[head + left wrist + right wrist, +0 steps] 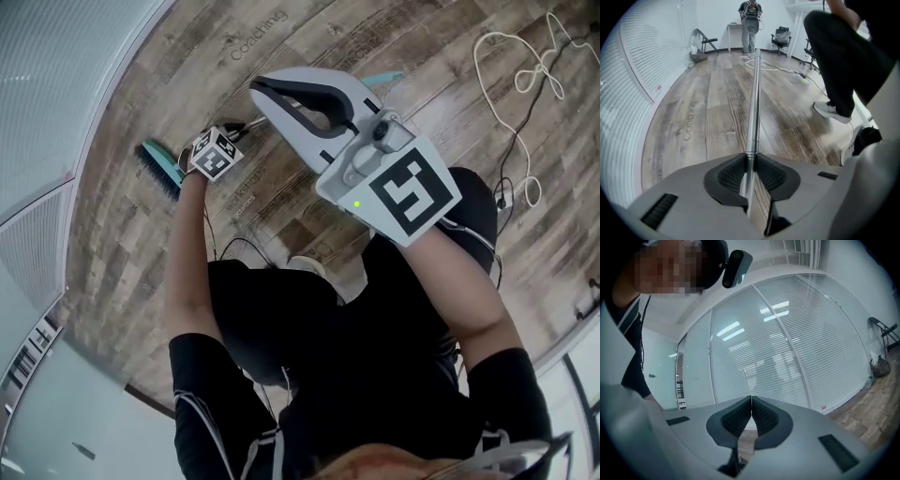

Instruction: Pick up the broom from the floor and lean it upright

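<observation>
1. In the head view, the right gripper covers most of the broom; only its brush head and a teal tip show.
2. The left gripper shows only its marker cube there (the jaws are hidden underneath).
3. In the left gripper view, the handle thins toward a distant person, and its end is too small to make out. The brush head is outside the picture.

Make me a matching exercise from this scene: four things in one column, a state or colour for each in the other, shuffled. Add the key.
Things
1. left gripper
2. right gripper
3. brush head
4. shoe

States or colours
A. shut, nothing between the jaws
B. teal
C. white
D. clamped on the handle

Pairs: 1-D, 2-A, 3-B, 4-C
</observation>
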`<state>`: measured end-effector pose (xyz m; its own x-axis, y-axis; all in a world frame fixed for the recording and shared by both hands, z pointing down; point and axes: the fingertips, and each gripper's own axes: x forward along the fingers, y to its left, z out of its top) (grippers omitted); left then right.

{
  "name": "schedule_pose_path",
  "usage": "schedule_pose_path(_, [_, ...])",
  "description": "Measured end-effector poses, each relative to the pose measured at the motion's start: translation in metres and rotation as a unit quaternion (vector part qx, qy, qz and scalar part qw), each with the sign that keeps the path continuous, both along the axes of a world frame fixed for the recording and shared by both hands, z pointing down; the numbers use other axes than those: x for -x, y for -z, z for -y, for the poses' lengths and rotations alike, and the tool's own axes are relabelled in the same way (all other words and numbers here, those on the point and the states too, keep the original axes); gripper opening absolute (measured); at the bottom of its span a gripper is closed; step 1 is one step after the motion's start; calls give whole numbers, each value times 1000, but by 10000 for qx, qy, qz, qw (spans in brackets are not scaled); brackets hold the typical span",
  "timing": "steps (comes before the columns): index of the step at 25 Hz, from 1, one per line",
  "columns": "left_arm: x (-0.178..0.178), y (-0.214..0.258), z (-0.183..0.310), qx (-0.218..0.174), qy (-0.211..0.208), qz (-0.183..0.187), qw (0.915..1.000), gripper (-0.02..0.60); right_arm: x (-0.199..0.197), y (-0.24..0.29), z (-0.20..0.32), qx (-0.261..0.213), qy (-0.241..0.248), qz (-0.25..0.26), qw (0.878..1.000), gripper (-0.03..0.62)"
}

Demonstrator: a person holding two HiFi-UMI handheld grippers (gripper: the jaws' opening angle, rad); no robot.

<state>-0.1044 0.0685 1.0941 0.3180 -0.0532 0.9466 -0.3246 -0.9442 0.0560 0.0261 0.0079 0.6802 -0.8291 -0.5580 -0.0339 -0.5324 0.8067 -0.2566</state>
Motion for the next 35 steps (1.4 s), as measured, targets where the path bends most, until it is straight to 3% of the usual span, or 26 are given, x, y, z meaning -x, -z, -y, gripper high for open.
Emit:
schedule_pose_path(5, [-1, 58, 28, -334, 228, -288, 9988, 84, 22, 25, -12, -559, 570, 403, 9960, 17])
schedule_pose_path(9, [5, 114, 53, -980, 535, -570, 9921, 84, 25, 19, -13, -953, 279, -117, 9950, 18])
schedule_pose_path(11, [7, 147, 63, -1337, 771, -789, 9849, 84, 18, 19, -8, -1036, 73, -150, 9945, 18])
schedule_pose_path(14, [5, 192, 78, -1843, 1262, -1270, 9664, 84, 11, 21, -2, -1028, -56, 30, 9947, 17])
schedule_pose_path(17, [9, 221, 90, -2077, 1739, -1697, 9475, 83, 16, 12, 7, -548, 135, 229, 9981, 18])
schedule_pose_path(19, [12, 237, 92, -2060, 1924, -1717, 9440, 83, 20, 8, 9, -217, 185, 365, 9989, 18])
schedule_pose_path(22, [9, 271, 81, -1803, 2030, -1844, 9446, 84, 29, -4, -24, 25, 421, -132, 9990, 17])
schedule_pose_path(25, [12, 317, 79, -1650, 2330, -2207, 9326, 84, 34, 12, -56, 310, 794, -473, 9952, 17])
schedule_pose_path(28, [14, 361, 74, -1511, 2692, -2512, 9174, 84, 29, 53, -71, 399, 909, -644, 9930, 17])
schedule_pose_path(35, [-1, 474, 34, -1396, 3118, -2966, 8918, 84, 29, 193, -73, 406, 641, -685, 9948, 17])
